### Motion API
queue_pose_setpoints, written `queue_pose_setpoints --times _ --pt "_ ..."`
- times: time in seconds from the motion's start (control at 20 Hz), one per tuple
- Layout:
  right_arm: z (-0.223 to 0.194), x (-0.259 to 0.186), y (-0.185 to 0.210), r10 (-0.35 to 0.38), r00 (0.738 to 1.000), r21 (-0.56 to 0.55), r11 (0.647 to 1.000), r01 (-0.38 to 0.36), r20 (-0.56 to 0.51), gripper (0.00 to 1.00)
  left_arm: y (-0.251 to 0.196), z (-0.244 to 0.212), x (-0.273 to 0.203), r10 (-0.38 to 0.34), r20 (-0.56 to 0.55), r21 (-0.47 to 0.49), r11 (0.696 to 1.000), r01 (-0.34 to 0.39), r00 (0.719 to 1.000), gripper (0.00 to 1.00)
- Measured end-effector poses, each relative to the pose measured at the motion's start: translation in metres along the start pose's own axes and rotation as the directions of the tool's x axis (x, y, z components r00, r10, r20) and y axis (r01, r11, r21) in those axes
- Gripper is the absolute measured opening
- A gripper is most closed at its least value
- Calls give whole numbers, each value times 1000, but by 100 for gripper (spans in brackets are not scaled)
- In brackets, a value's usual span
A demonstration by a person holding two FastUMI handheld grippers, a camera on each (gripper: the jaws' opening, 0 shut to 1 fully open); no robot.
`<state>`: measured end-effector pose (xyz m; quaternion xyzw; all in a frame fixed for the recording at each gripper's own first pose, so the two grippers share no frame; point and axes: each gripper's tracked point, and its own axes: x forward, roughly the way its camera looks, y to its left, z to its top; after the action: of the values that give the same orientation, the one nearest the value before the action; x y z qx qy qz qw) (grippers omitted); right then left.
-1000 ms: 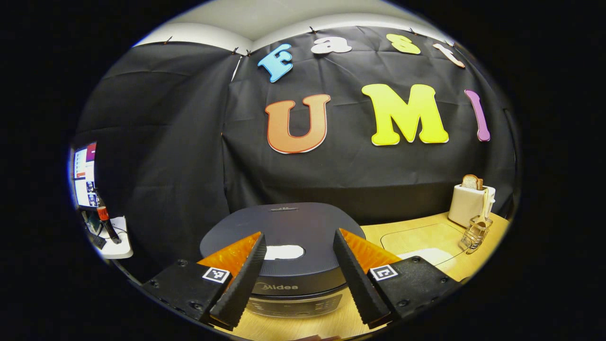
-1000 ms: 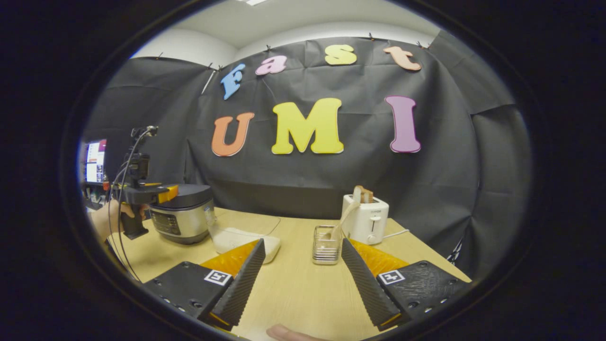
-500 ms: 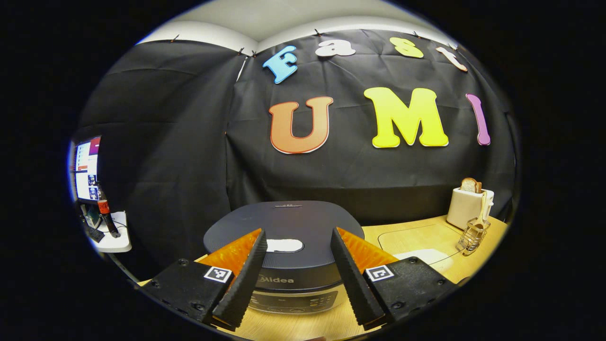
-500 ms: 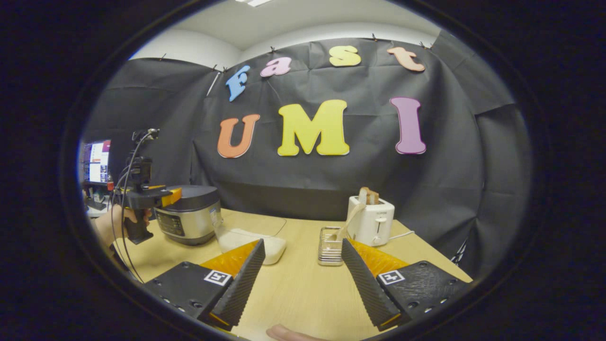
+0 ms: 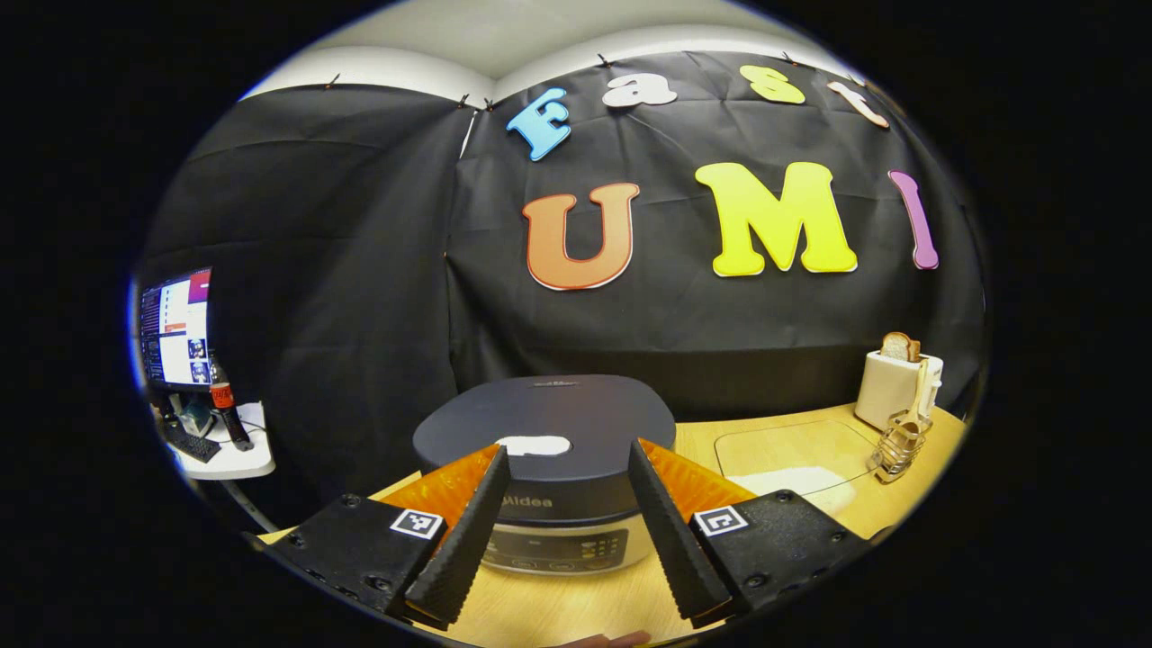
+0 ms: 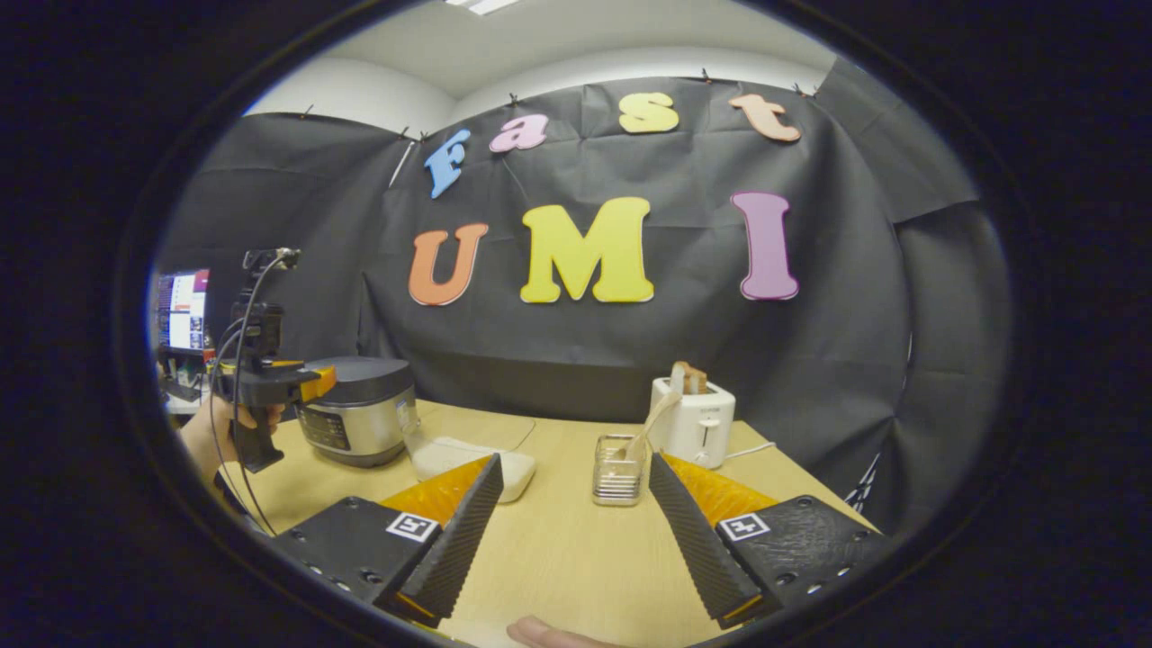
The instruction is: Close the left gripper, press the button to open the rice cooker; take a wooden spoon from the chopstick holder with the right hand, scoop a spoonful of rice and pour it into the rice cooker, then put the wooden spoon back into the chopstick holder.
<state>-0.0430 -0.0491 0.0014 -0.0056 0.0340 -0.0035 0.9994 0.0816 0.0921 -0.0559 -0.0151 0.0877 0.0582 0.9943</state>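
The rice cooker point(image 5: 544, 423) stands straight ahead in the left gripper view, its dark lid down and a white button point(image 5: 534, 445) near the lid's front. My left gripper point(image 5: 567, 454) is open just in front of it, touching nothing. In the right gripper view, a wooden spoon point(image 6: 652, 418) leans in the clear chopstick holder point(image 6: 618, 470). A rice container point(image 6: 468, 454) lies to its left. My right gripper point(image 6: 576, 461) is open and empty over the table, short of the holder. The left gripper point(image 6: 315, 378) shows there beside the cooker point(image 6: 360, 409).
A white toaster point(image 6: 693, 421) with bread stands behind the holder. A monitor point(image 5: 175, 328) sits on a side table at the far left. A hand point(image 6: 202, 441) holds the left gripper's handle. The wooden table point(image 6: 558, 549) spreads under my right gripper.
The left gripper has drawn back from the cooker, so its front panel now shows. Both grippers stay open. The right view has barely shifted.
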Motion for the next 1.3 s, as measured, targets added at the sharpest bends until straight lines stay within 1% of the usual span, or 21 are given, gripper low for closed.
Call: queue_pose_setpoints --times 0.1,0.2,0.25,0.4,0.5,0.65,0.75,0.8,0.95,1.05,1.1,1.15,1.2,1.25,1.3 --pt "9 -4 0 23 999 -4 1000 -23 35 97 -4 7 -20 -2 -14 -20 1000 2 1000 86" --pt "10 -4 0 47 998 -22 999 -46 43 99 -10 24 -41 -7 4 -15 1000 7 1000 86" --pt "11 -5 -3 52 998 -28 998 -50 47 97 -13 35 -52 -12 28 -3 1000 12 1000 86" --pt "15 -7 -5 64 997 -44 997 -62 44 97 -19 69 -78 -25 112 34 999 21 993 86" --pt "19 -7 -11 54 998 -86 995 -50 44 96 -27 85 -91 -47 142 31 999 43 989 86" --pt "33 -6 -11 39 995 -172 985 -22 96 96 -51 96 -106 -124 155 34 992 120 980 86" --pt "31 -1 -15 13 994 -238 971 13 107 95 -58 100 -113 -135 148 59 990 128 980 86" --pt "30 -2 -16 5 994 -256 966 24 111 96 -63 106 -121 -147 150 63 988 139 978 88" --pt "41 -9 -18 -17 991 -255 966 51 135 95 -78 137 -149 -199 199 70 980 189 960 88" --pt "61 -12 -24 -48 986 -256 963 88 157 96 -77 165 -164 -203 237 86 979 188 950 89" --pt "74 -11 -24 -52 983 -262 960 97 174 95 -77 180 -170 -203 250 83 979 188 947 89" --pt "92 -10 -26 -62 978 -265 957 114 197 96 -79 193 -174 -209 255 78 978 195 944 89" --pt "108 -8 -30 -79 973 -269 953 137 216 95 -82 205 -175 -213 250 76 977 200 944 88" --pt "124 -5 -35 -95 968 -263 952 156 232 96 -82 216 -174 -212 238 75 977 200 948 88" --pt "139 -1 -36 -99 966 -249 955 160 239 95 -84 228 -172 -217 229 74 976 205 949 89"
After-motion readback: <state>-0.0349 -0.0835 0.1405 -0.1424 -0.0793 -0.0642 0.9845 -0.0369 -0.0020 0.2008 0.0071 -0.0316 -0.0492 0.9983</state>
